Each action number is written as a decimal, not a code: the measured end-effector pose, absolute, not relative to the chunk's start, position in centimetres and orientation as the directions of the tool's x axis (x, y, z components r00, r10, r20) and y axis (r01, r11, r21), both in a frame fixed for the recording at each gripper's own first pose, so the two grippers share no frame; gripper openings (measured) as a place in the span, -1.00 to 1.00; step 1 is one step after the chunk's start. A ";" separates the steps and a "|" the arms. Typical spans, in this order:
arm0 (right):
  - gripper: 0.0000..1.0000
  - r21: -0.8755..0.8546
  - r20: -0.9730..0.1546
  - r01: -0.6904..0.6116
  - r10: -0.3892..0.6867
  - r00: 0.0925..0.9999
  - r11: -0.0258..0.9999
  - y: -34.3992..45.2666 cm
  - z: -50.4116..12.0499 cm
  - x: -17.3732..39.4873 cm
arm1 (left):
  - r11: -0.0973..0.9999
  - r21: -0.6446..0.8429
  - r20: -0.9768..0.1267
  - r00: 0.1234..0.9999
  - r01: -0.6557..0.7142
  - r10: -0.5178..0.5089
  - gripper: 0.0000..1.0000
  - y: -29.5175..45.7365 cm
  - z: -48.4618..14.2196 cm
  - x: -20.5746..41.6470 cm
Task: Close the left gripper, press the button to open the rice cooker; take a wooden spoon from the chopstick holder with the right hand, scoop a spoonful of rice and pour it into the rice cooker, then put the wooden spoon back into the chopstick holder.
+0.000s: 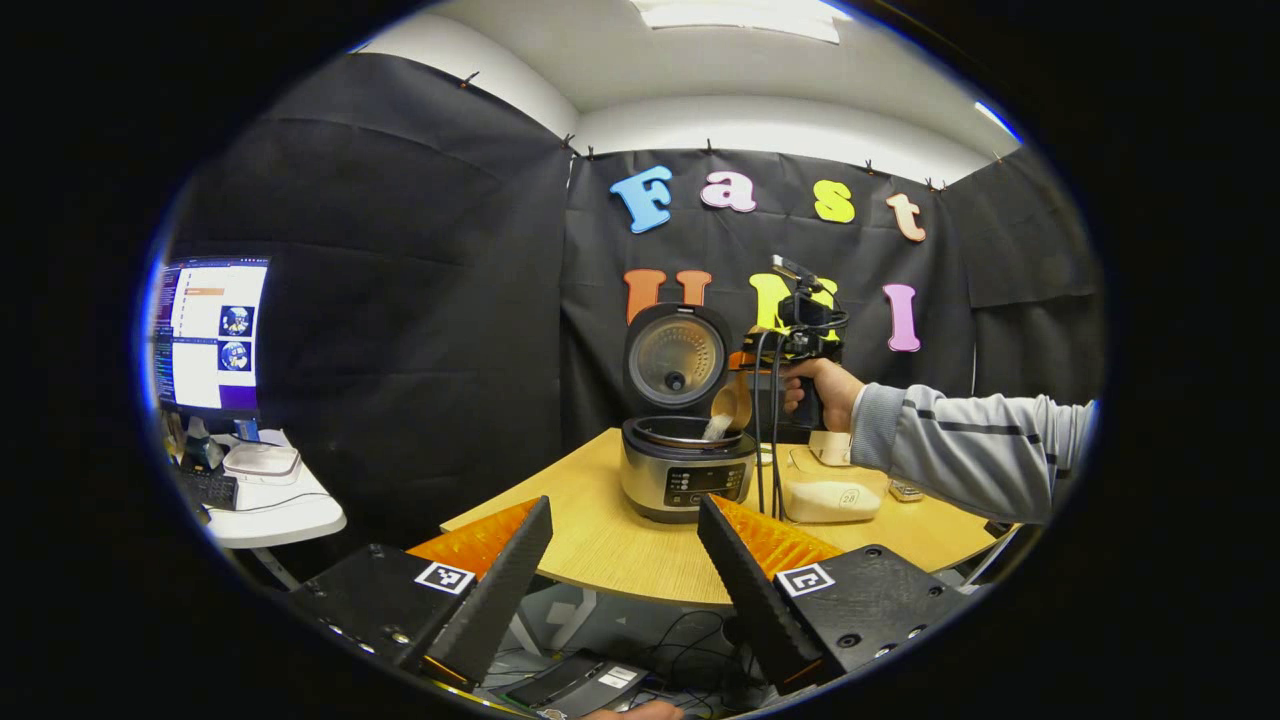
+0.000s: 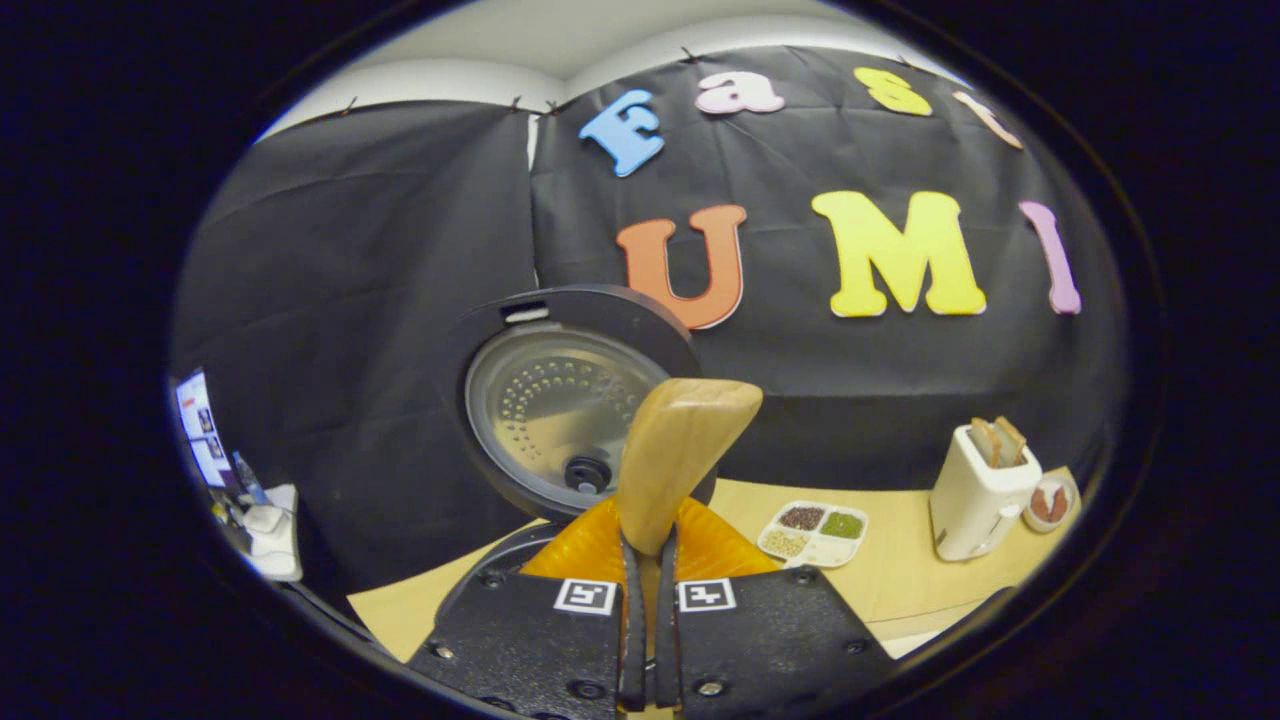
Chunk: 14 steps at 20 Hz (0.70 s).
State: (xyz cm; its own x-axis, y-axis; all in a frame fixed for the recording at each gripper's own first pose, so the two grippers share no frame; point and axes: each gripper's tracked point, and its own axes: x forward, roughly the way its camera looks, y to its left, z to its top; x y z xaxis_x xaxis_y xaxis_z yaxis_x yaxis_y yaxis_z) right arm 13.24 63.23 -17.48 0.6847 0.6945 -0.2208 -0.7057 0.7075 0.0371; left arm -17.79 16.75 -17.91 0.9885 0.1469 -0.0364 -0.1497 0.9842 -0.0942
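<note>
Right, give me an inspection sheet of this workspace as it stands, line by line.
Surface: light wooden table.
Job's things: rice cooker with lid up; wooden spoon tipped over the pot, white rice falling in.
Clutter: toaster holding bread, divided tray of grains, cream container.
Grippers: left hand-held gripper open, held back from the table edge; right hand-held gripper shut on the spoon handle.
Cables: black leads hanging from the right hand-held gripper beside the cooker; more under the table.
Surroundings: black cloth walls, monitor on a white side table.
</note>
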 end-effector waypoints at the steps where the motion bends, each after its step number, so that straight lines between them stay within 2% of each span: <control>1: -0.81 -0.010 -0.217 -0.710 0.692 0.689 0.704 63.4 -17.6 13.0 | 0.985 -0.092 -0.037 0.989 -0.146 0.143 0.88 16.5 -18.0 -17.6; 7: -0.81 -0.242 -0.161 -0.687 0.670 0.725 0.685 64.1 -17.0 11.5 | 0.988 -0.089 -0.039 0.992 -0.123 0.120 0.89 15.0 -17.7 -17.1; 10: -0.82 -0.396 -0.139 -0.668 0.678 0.722 0.630 64.9 -17.2 10.4 | 0.990 -0.087 -0.041 0.994 -0.107 0.104 0.89 13.8 -17.6 -16.5; 12: -0.82 -0.441 -0.143 -0.666 0.685 0.714 0.602 65.2 -17.7 9.6 | 0.992 -0.080 -0.044 0.994 -0.101 0.097 0.88 13.1 -17.5 -16.3; 14: -0.81 -0.436 -0.120 -0.656 0.682 0.721 0.617 64.7 -16.9 9.3 | 0.993 -0.074 -0.045 0.995 -0.093 0.090 0.88 12.5 -17.4 -16.2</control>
